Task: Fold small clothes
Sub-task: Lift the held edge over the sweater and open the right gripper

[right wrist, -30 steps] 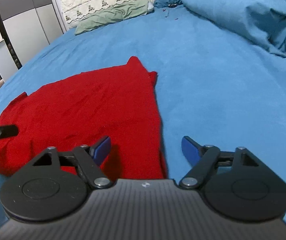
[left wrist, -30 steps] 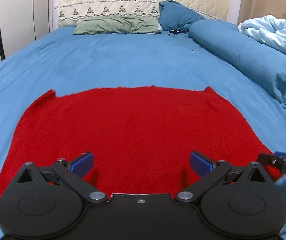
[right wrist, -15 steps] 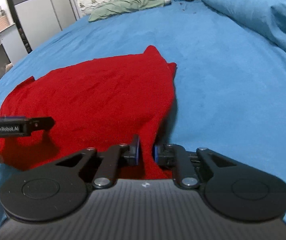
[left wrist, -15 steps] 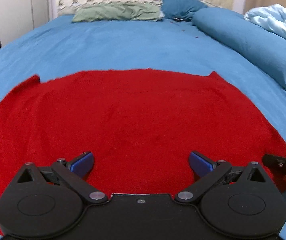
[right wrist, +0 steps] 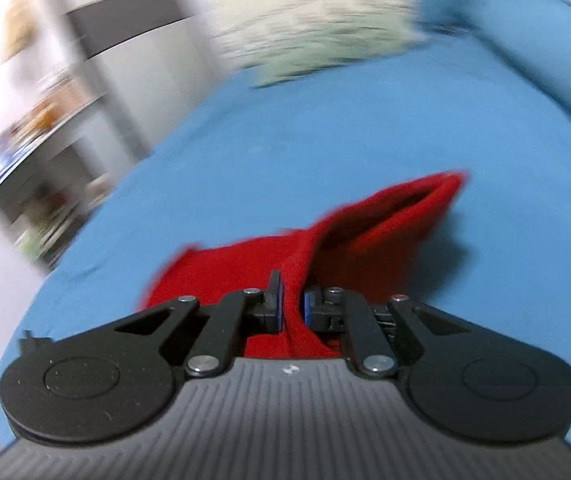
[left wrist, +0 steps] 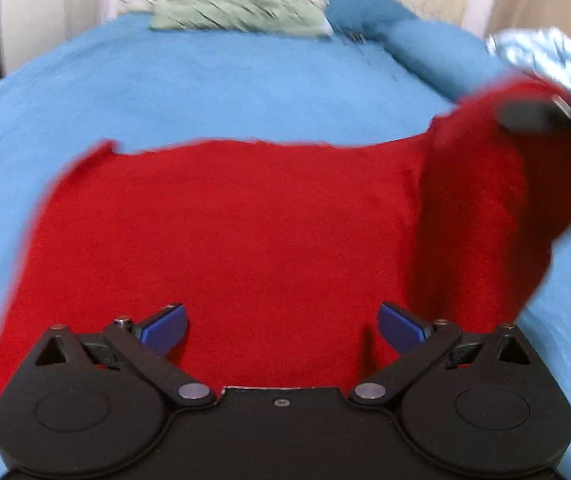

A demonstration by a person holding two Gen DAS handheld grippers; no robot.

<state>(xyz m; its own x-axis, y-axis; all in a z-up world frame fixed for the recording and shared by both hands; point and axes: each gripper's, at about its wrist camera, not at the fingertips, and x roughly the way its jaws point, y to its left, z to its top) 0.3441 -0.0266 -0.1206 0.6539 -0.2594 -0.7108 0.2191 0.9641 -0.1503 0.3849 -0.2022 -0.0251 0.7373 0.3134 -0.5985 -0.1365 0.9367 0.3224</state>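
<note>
A red knit garment (left wrist: 245, 232) is spread on the blue bedsheet (left wrist: 205, 92) at frame centre, its right side raised toward the upper right. The right gripper (right wrist: 290, 306) is clamped on that edge; the left gripper (left wrist: 283, 326) is held wide apart above the near hem. The fabric is judged soft, light and limp, best pinched at edges or corners.

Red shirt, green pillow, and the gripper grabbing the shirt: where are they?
red shirt (left wrist: 245, 232): left wrist view, flat middle part.
green pillow (left wrist: 241, 16): left wrist view, blurry middle.
right gripper (right wrist: 290, 306): right wrist view, between its fingers, pinching cloth.
</note>
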